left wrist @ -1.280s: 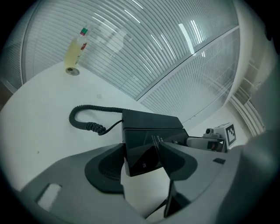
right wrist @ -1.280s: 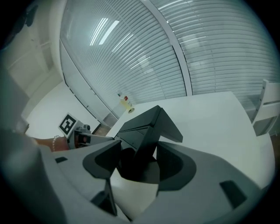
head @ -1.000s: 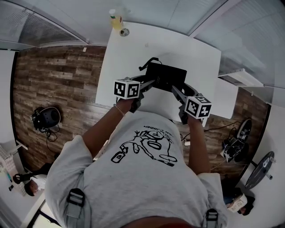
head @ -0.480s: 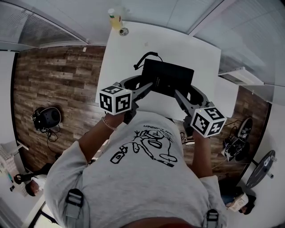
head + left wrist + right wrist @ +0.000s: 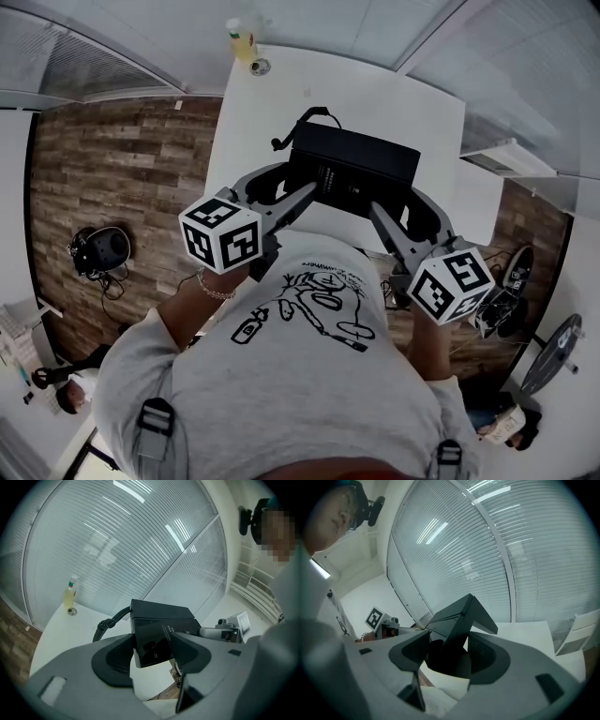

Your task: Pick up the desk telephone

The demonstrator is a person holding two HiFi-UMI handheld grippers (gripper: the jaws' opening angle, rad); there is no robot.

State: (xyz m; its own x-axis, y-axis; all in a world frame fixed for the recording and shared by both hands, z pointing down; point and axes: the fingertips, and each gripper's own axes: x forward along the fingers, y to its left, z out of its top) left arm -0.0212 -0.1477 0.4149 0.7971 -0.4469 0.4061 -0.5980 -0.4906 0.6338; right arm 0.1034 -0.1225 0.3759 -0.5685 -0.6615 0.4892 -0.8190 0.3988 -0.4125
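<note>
The black desk telephone [image 5: 353,173] hangs above the white table [image 5: 272,112], held at both ends. My left gripper [image 5: 302,195] is shut on its left edge and my right gripper [image 5: 377,208] is shut on its right edge. In the left gripper view the telephone [image 5: 159,627] sits between the jaws of the left gripper [image 5: 151,651], its coiled cord [image 5: 107,623] drooping to the left. In the right gripper view the telephone [image 5: 457,625] fills the gap of the right gripper [image 5: 447,656], tilted edge-on.
A small bottle [image 5: 243,39] and a round cap [image 5: 262,67] stand at the table's far left corner. Wood-pattern floor lies to the left with a dark helmet-like object [image 5: 98,248] on it. Glass walls with blinds [image 5: 117,541] enclose the far side.
Both grippers have risen toward the camera with the telephone between them, so it now appears larger and higher off the table.
</note>
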